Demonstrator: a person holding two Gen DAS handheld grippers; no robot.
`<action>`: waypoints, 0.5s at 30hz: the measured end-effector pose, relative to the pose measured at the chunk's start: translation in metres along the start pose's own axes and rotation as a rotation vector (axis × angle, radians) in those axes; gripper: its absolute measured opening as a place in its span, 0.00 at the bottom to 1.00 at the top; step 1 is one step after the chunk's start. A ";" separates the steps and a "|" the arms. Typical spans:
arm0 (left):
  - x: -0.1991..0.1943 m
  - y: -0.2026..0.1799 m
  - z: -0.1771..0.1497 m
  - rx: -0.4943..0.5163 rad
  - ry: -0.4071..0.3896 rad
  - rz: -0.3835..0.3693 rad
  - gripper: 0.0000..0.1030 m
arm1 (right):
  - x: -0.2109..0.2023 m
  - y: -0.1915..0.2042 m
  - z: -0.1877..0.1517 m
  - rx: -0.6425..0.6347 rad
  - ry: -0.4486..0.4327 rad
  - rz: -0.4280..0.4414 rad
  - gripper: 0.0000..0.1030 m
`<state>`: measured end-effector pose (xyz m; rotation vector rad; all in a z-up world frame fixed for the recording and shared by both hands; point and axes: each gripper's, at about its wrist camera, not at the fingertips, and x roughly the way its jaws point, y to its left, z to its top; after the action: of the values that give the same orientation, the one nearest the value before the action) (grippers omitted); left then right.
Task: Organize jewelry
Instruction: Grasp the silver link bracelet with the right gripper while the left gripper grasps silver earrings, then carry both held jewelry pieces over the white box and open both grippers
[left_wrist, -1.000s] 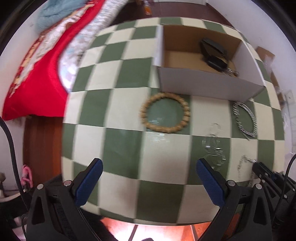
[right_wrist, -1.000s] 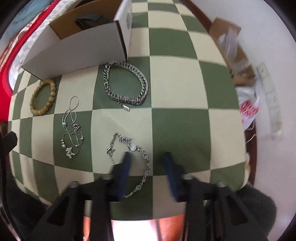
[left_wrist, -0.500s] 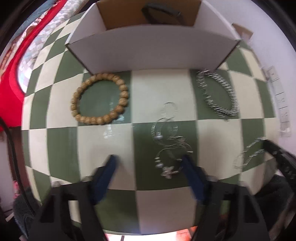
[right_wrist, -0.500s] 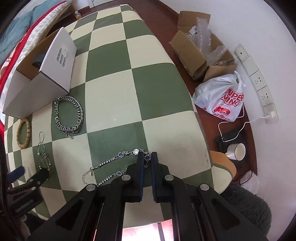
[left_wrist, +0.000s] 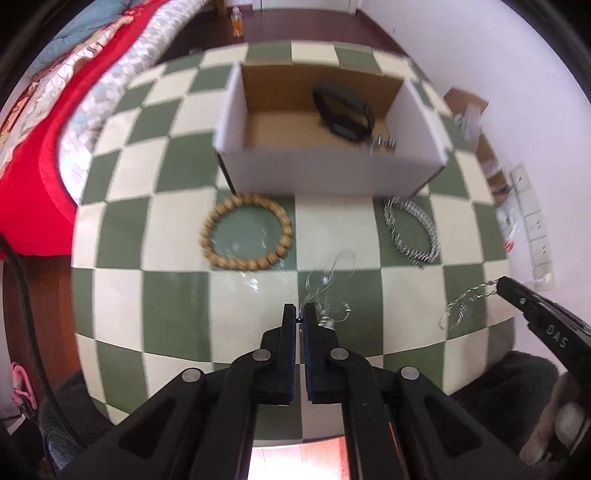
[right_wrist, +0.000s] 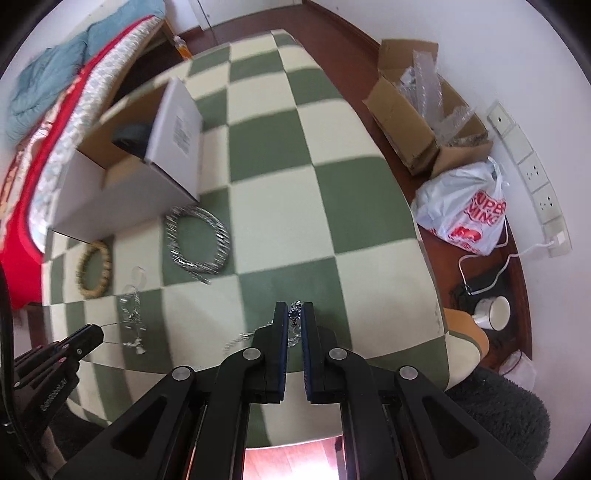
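Observation:
My left gripper (left_wrist: 300, 318) is shut on the thin silver necklace (left_wrist: 327, 291) and lifts it off the checkered cloth; it also shows in the right wrist view (right_wrist: 131, 317). My right gripper (right_wrist: 294, 317) is shut on a sparkly silver chain bracelet (right_wrist: 258, 334), which hangs from its tip in the left wrist view (left_wrist: 463, 304). A wooden bead bracelet (left_wrist: 246, 232) and a thick silver chain bracelet (left_wrist: 412, 230) lie in front of the open white box (left_wrist: 332, 171). A black watch (left_wrist: 343, 110) lies inside the box.
The green and cream checkered table (right_wrist: 295, 184) ends just below both grippers. A red bedspread (left_wrist: 33, 166) lies to the left. Cardboard boxes (right_wrist: 417, 122), a plastic bag (right_wrist: 465, 210) and a white mug (right_wrist: 493, 312) sit on the floor to the right.
My left gripper has closed on the thin necklace and drawn back from the box. My right gripper stays shut on the sparkly chain and has lifted it.

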<state>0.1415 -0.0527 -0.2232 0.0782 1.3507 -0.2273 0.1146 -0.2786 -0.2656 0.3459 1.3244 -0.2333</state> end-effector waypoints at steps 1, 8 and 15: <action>-0.009 0.003 0.002 -0.002 -0.017 -0.004 0.01 | -0.007 0.003 0.001 -0.003 -0.013 0.010 0.07; -0.066 0.017 0.023 0.000 -0.110 -0.050 0.01 | -0.044 0.016 0.010 -0.026 -0.068 0.072 0.07; -0.105 0.011 0.035 0.025 -0.194 -0.075 0.01 | -0.082 0.038 0.020 -0.075 -0.115 0.114 0.07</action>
<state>0.1562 -0.0366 -0.1138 0.0257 1.1591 -0.3073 0.1274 -0.2532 -0.1774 0.3383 1.1932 -0.1056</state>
